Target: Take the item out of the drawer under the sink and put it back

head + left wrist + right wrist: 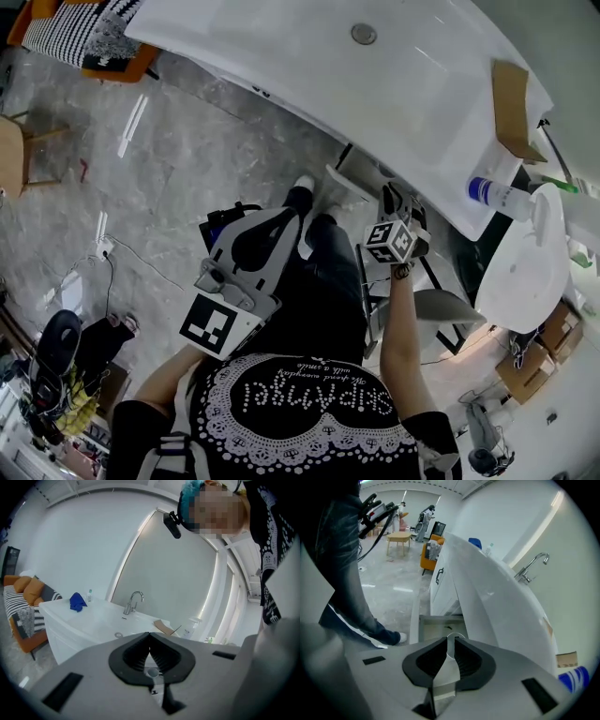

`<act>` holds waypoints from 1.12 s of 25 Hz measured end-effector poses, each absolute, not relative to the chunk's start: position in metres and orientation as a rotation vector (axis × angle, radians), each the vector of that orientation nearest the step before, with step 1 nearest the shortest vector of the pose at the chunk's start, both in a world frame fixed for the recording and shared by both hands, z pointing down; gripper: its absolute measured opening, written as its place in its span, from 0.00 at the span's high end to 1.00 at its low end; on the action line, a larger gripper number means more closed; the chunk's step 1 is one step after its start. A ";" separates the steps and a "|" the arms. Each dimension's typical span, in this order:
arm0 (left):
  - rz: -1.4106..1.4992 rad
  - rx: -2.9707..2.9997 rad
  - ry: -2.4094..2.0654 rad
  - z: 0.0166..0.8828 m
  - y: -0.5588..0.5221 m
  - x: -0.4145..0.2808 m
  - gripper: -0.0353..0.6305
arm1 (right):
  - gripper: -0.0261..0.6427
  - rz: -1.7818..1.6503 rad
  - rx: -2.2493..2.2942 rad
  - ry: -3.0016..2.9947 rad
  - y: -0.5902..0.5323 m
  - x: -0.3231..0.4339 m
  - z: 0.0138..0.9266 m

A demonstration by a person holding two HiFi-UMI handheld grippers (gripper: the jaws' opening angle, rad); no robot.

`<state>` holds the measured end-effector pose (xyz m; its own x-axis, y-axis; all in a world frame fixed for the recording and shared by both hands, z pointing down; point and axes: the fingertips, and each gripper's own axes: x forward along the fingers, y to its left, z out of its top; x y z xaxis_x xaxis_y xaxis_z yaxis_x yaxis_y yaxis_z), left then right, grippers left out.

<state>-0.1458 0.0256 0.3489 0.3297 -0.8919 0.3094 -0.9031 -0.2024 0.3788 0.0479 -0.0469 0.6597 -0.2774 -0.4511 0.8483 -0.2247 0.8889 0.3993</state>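
Right gripper [451, 638]: fingers a narrow slit apart, and I can see nothing pinched between them. It is tilted steeply down at the open drawer [436, 629], which is pulled out from under the front edge of the sink [497, 597]. The tips hang just above the drawer's pale floor.

The item cannot be picked out with certainty. All that shows is a small dark mark [447, 627] on the drawer floor and a thin pale curved rim right at the tips; I cannot tell what either is.

Left gripper [149, 634]: fingers pressed together at the tips, nothing between them. It is held well apart from the sink and aimed roughly level at its front.

On the sink:
- The faucet [134, 601] is at the back edge, near the middle.
- A blue cloth [77, 601] is at the far left corner, just beside a small bottle [89, 595].
- A piece of cardboard [161, 626] is toward the right end, near a white bottle [497, 194] with a blue cap.

The person's shoe [396, 638] is on the floor left of the drawer. An orange sofa [26, 597] with a striped throw stands beyond the sink's left end.
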 end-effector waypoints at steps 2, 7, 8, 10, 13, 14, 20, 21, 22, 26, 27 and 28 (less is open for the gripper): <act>0.042 2.097 -1.572 0.353 0.026 -0.150 0.94 | 0.90 -0.232 0.487 -1.837 -0.051 0.049 0.675; 0.070 2.068 -1.574 0.362 0.027 -0.155 0.94 | 0.90 -0.218 0.457 -1.796 -0.057 0.048 0.699; 0.075 2.065 -1.571 0.363 0.028 -0.155 0.94 | 0.90 -0.211 0.454 -1.793 -0.058 0.048 0.702; 0.084 2.063 -1.564 0.364 0.028 -0.155 0.94 | 0.90 -0.195 0.452 -1.788 -0.059 0.048 0.707; 0.093 2.057 -1.558 0.366 0.029 -0.156 0.94 | 0.90 -0.170 0.452 -1.780 -0.061 0.049 0.714; 0.096 2.055 -1.555 0.367 0.030 -0.156 0.94 | 0.90 -0.161 0.453 -1.778 -0.062 0.049 0.716; 0.111 2.036 -1.565 0.370 0.033 -0.159 0.94 | 0.90 -0.156 0.420 -1.765 -0.063 0.051 0.728; 0.114 2.033 -1.567 0.371 0.033 -0.159 0.94 | 0.90 -0.158 0.410 -1.763 -0.062 0.051 0.730; 0.116 2.029 -1.568 0.372 0.034 -0.159 0.94 | 0.90 -0.160 0.400 -1.760 -0.062 0.051 0.733; 0.122 2.013 -1.575 0.374 0.036 -0.162 0.94 | 0.90 -0.171 0.389 -1.745 -0.061 0.050 0.739; 0.123 2.010 -1.577 0.374 0.036 -0.163 0.94 | 0.90 -0.175 0.393 -1.742 -0.062 0.050 0.740; 0.126 2.008 -1.578 0.374 0.036 -0.163 0.94 | 0.90 -0.176 0.398 -1.740 -0.063 0.051 0.740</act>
<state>-0.1630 0.0359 0.3737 0.2968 -0.8617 0.4115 -0.9160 -0.1352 0.3777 0.0506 -0.0629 0.7400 -0.1610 -0.3582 0.9196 -0.1668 0.9283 0.3324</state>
